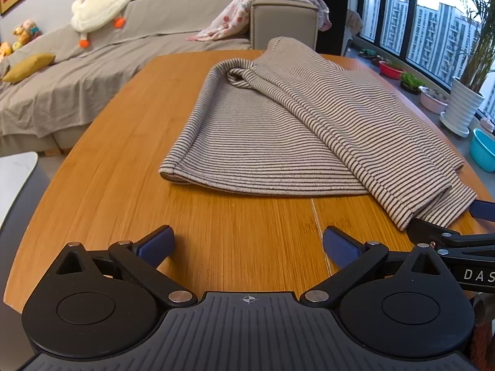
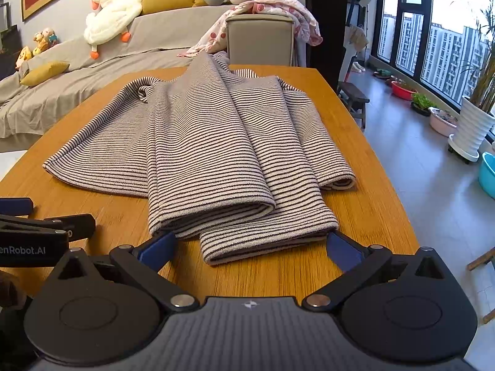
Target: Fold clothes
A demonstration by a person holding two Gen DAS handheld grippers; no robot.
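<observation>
While both tongs gape wide and hold nothing, slide the right gripper point(image 2: 250, 247) under the striped top's point(image 2: 216, 154) low-middle hem; left gripper point(image 1: 247, 244) takes its left edge.

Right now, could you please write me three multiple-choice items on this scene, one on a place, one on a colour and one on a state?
1. Where does the striped garment lie?
A. on the wooden table
B. on the sofa
C. on the floor

2. What colour is the pillow at the near end of the sofa?
A. blue
B. mustard yellow
C. white

3. How do the jaws of the right gripper stand?
A. shut on the garment
B. shut on nothing
C. open wide

Answers:
1. A, as the garment is spread over the tabletop in both views.
2. B, as the pillow on the grey cover is mustard yellow.
3. C, as its blue pads stand far apart, the garment's near end between them, unpressed.
</observation>
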